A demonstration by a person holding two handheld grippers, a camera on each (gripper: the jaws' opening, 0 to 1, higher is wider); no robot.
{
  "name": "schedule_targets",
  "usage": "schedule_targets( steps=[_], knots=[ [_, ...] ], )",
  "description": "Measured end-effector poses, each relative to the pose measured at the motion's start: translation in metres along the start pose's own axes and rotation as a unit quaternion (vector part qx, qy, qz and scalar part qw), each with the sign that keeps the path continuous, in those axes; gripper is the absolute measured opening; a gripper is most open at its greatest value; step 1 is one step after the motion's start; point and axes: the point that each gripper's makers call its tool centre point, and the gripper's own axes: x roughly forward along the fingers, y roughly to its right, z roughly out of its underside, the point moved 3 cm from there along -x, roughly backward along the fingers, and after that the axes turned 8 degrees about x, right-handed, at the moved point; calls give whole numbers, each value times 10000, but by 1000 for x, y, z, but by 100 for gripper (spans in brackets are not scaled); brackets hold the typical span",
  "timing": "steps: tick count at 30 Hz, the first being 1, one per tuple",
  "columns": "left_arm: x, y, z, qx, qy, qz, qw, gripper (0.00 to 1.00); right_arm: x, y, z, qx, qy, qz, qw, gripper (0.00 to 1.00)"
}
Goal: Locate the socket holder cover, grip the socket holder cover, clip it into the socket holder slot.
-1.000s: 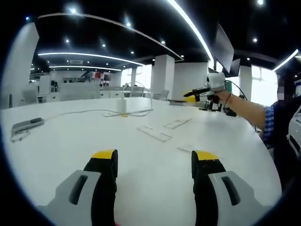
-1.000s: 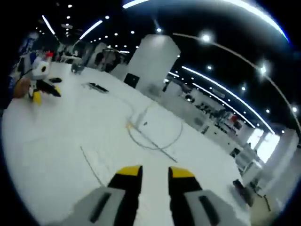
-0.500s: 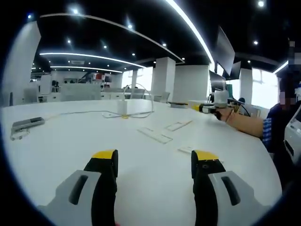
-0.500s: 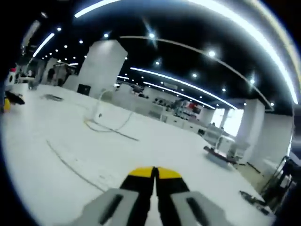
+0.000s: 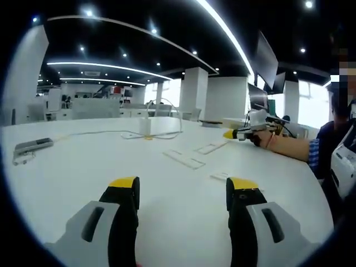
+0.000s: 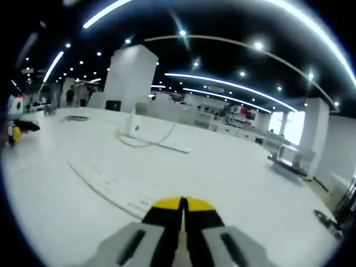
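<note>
Covers: three flat clear pieces on white table, nearest small one just beyond left gripper, jaws spread wide, empty. Farther, long strip, then another. Right gripper, jaws pressed together, low over table. Far back, white box with looped cable.

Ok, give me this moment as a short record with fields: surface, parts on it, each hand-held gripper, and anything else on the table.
surface: white table
parts on table: flat clear strips lying apart near the middle, untouched
left hand-held gripper: jaws wide apart, empty, low over the table
right hand-held gripper: jaws closed together, nothing visible between them; in the left gripper view it is held in a hand above the far side of the table
other items: white upright block with looped cable; grey device near the table edge
</note>
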Motion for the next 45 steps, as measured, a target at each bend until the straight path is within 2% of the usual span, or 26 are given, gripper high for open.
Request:
schedule_targets(
  steps=[15,28,45],
  knots=[
    [0,0,1,8,-37,-18,10000,63,3,-5,6,73,-261,-160,9995,4],
    [0,-3,1,15,-55,-31,10000,63,0,-12,7,366,-284,-371,9982,4],
    [-1,-6,2,31,-77,-54,10000,63,-1,-18,8,372,-290,-514,9976,4]
  ],
)
